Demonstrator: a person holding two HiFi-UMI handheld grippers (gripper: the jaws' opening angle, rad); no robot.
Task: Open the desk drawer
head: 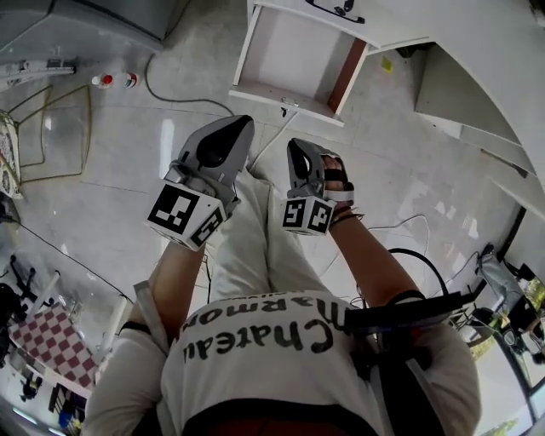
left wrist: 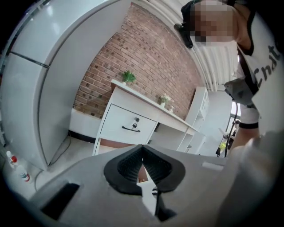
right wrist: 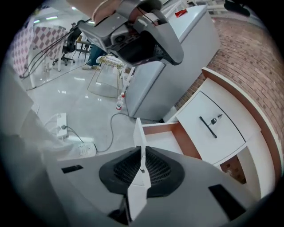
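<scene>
The white desk's lower drawer (head: 294,60) stands pulled out, its inside bare and its side wall brown. In the right gripper view that same open drawer (right wrist: 164,139) lies below the closed upper drawer (right wrist: 213,128), which has a black handle and a key. The upper drawer (left wrist: 128,126) also shows in the left gripper view. My left gripper (head: 230,128) and right gripper (head: 300,149) hang side by side over the person's legs, well short of the drawer. The left gripper (left wrist: 142,153) and the right gripper (right wrist: 142,155) are both shut, with nothing held.
A grey cabinet (head: 102,17) stands left of the desk, with two small bottles (head: 115,81) and a cable (head: 179,95) on the floor beside it. A power strip (right wrist: 62,122) lies on the floor. White shelves (head: 460,111) stand at the right, a wire frame (head: 51,128) at the left.
</scene>
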